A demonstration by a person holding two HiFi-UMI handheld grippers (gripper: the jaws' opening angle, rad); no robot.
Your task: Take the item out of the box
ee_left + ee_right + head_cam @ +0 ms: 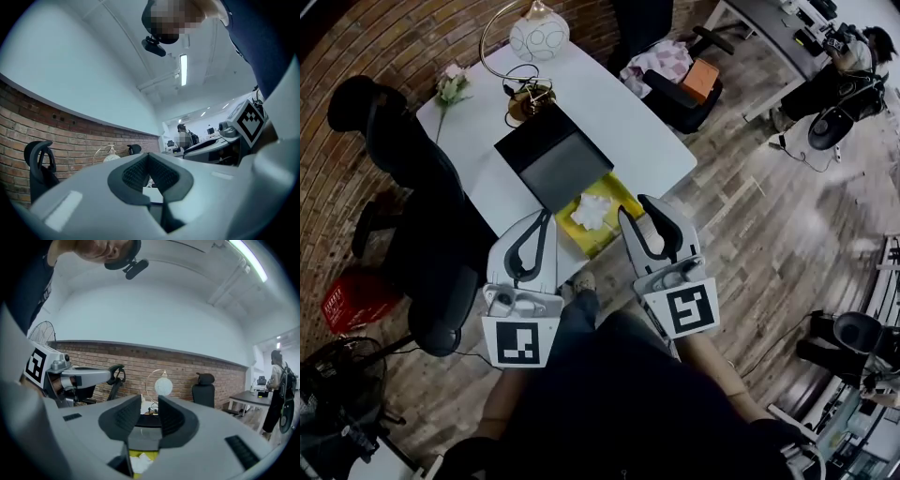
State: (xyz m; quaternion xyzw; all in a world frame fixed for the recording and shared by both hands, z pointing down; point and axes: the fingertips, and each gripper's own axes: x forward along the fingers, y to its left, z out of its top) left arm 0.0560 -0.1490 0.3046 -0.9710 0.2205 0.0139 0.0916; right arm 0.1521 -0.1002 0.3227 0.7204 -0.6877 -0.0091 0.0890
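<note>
Yellow box (pixel 606 240) holds a crumpled white item (pixel 592 212).

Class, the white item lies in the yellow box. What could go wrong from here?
1. The yellow box sits at the white table's near edge, so a push from a gripper could slide it off.
2. The crumpled white item looks soft, so the jaws may tear it or lift only part.

Rounded white worktop (pixel 647 131). Directly ahead of both pairs of jaws, at its near edge: open yellow box (pixel 617 194) with raised black lid (pixel 553 155). Well beyond the jaws, behind the box: gold arc lamp (pixel 530 101) with white globe. Far left: white flower (pixel 450 86) on green stem.
</note>
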